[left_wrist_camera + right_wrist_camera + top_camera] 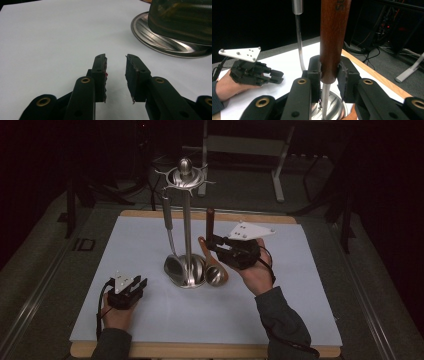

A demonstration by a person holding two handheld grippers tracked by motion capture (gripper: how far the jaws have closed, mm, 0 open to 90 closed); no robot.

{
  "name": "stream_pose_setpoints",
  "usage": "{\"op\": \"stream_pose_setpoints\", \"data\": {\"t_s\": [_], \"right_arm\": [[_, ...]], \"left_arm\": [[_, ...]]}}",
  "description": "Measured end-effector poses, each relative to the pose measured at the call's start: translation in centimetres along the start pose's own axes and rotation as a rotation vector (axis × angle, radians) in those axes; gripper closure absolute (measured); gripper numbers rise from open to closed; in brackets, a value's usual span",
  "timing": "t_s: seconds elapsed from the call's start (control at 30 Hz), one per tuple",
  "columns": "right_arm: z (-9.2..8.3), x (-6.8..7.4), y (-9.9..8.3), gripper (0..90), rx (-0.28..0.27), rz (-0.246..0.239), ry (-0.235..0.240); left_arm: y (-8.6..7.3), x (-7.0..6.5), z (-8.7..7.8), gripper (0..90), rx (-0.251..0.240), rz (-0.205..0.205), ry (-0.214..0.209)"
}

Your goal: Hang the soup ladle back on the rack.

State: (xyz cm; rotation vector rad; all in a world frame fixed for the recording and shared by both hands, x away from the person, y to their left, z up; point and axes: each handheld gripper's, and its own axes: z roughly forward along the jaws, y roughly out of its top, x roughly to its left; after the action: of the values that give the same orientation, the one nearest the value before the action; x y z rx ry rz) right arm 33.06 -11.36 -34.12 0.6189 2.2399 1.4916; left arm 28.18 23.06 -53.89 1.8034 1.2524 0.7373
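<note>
Right gripper (329, 72), nearest the lens, clamps the wooden handle (334, 37) of a ladle (215, 270) whose bowl sits just beside the steel stand (186, 220) at the mat's centre. Left gripper (116, 72) rests near the mat's front-left corner, jaws narrowly parted, holding nothing.

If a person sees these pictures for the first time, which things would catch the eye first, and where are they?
First comes the tall steel utensil stand in the middle of the white table, with a metal ladle hanging from its top ring. Just right of it, the right gripper is shut on the wooden handle of a utensil held upright. The left gripper rests open near the table's front left, its jaws holding nothing.
</note>
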Motion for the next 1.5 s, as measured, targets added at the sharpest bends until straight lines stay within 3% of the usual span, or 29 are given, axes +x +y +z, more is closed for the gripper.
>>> {"op": "stream_pose_setpoints", "data": {"t_s": [0.33, 0.77, 1.5], "right_arm": [[0.4, 0.8, 1.0, 74.1, -0.035, 0.023, -0.021], [0.9, 1.7, 2.5, 74.1, -0.066, 0.076, -0.098], [1.2, 2.9, 4.9, 74.0, -0.074, 0.059, -0.087]], "left_arm": [[0.0, 0.0, 0.0, 70.2, 0.001, 0.001, 0.001], [0.0, 0.0, 0.0, 70.2, 0.000, 0.001, 0.000], [0.0, 0.0, 0.0, 70.2, 0.001, 0.001, 0.000]]}}
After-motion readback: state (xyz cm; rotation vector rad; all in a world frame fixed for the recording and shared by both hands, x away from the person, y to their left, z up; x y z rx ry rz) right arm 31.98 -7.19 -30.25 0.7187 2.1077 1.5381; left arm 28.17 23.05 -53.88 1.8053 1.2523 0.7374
